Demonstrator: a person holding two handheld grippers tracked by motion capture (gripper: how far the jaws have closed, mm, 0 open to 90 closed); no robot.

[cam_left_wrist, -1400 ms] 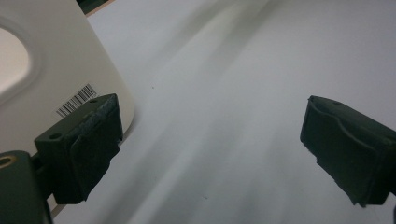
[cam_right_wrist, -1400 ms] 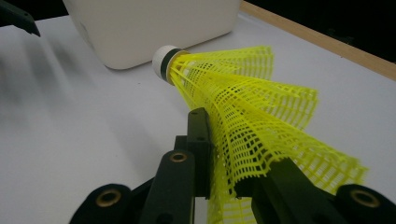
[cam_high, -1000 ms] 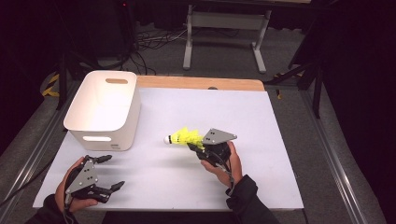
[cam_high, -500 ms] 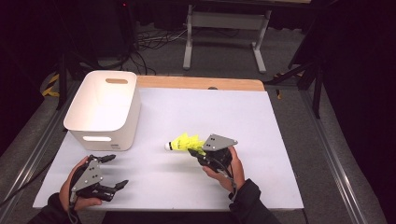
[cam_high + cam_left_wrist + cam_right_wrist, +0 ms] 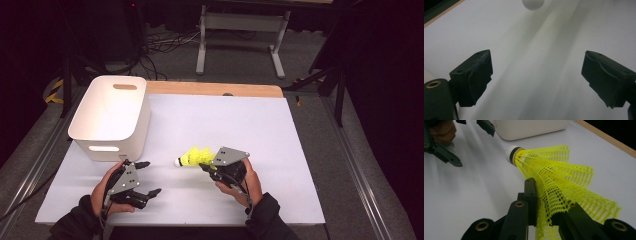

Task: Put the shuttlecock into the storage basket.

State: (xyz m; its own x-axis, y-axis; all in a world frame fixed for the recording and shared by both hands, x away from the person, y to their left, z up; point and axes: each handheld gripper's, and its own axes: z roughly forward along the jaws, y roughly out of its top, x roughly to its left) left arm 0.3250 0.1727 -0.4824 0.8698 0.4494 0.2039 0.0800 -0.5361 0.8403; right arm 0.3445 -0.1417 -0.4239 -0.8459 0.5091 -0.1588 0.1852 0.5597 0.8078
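Observation:
A yellow mesh shuttlecock [image 5: 196, 157] with a white cork tip [image 5: 178, 162] hangs just above the white table [image 5: 240, 120], cork pointing left. My right gripper [image 5: 206, 167] is shut on its skirt. In the right gripper view, the black jaws pinch the yellow shuttlecock mesh [image 5: 554, 177] flat. My left gripper [image 5: 150, 177] is at the front left, open, with nothing between its fingers [image 5: 475, 72]. The left gripper points toward the cork [image 5: 532, 3], which lies a short way beyond it.
A white bin [image 5: 107, 145] with a handle slot stands at the table's back left, just behind the left hand. The wooden table edge [image 5: 215, 89] runs along the back. A metal stand [image 5: 240, 22] and cables are on the floor beyond.
My left gripper has moved right, nearer the shuttlecock's cork, still open. The right hand has barely shifted and keeps its hold on the shuttlecock.

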